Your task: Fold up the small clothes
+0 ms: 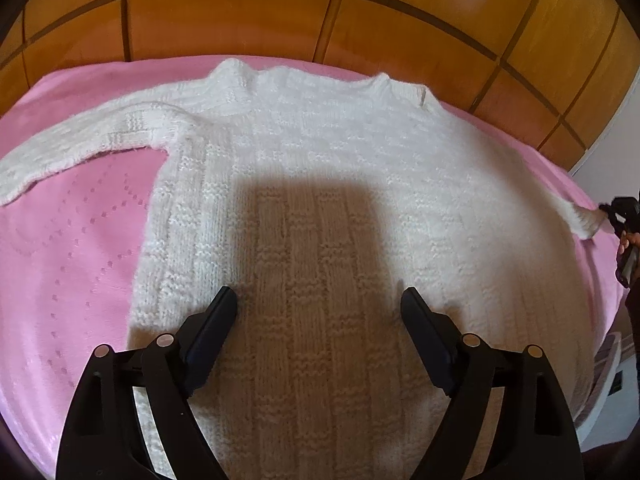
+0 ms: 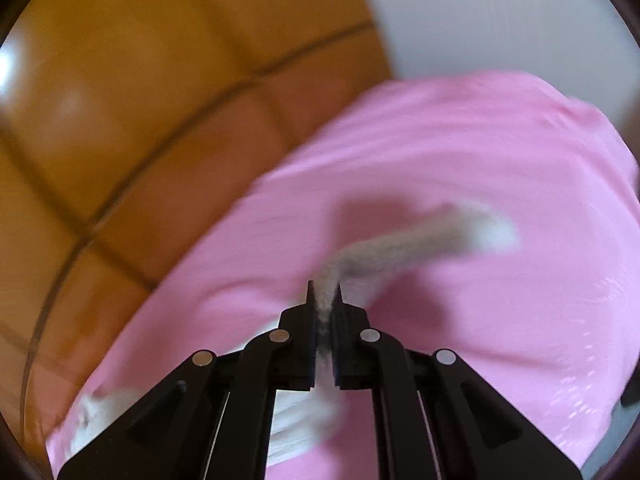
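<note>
The white knitted sweater (image 1: 320,184) is laid flat, front up, across the middle of a bed covered by a pink blanket (image 1: 72,264), its collar toward the far edge by the headboard and its hem toward the near edge. The left sleeve (image 1: 80,144) is stretched out flat toward the bed's left edge, apparently so the body can be squared before folding.

The left tool (image 1: 318,300) is held above the lower body of the sweater with its jaws spread wide and nothing between them; its shadow falls on the knit, and no contact is seen. It seems to be kept ready to pin or smooth the body.

At the bed's right edge, the right sleeve (image 2: 420,244) is pinched near its cuff by the right tool (image 2: 324,292), whose jaws are pressed together on the wool. The sleeve is raised off the blanket, most likely to be carried inward over the body as a first fold.

A panelled wooden headboard (image 1: 320,20) stands behind the far edge, and a pale wall (image 2: 500,12) is seen to the right. The right wrist view is blurred.
</note>
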